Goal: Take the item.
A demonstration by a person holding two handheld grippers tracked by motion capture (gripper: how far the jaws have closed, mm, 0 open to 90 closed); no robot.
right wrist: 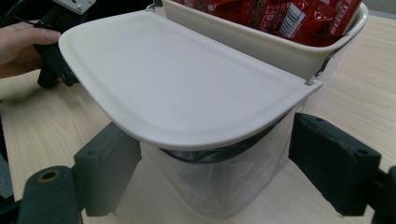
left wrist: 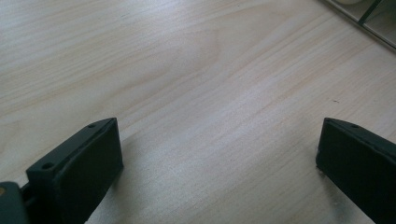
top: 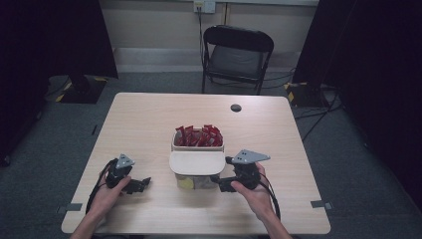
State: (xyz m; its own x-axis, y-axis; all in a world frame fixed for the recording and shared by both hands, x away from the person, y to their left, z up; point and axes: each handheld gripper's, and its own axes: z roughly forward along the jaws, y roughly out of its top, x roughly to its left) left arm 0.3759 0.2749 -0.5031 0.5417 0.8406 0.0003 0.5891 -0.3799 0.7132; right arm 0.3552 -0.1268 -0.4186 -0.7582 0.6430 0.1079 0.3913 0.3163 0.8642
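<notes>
Each bare-forearmed hand carries a black, blocky two-jaw gripper. The left gripper (top: pixel 142 184) bears a small grey three-cornered plate at its 12 o'clock; the right gripper (top: pixel 217 181) bears a larger one. Black cables trail toward 6 o'clock. The rectangular jaw blocks show small round screw holes.

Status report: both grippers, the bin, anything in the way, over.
Left gripper open, low over bare table. Right gripper open, jaws either side of the clear bin, under its cream lid. Nothing blocking.
</notes>
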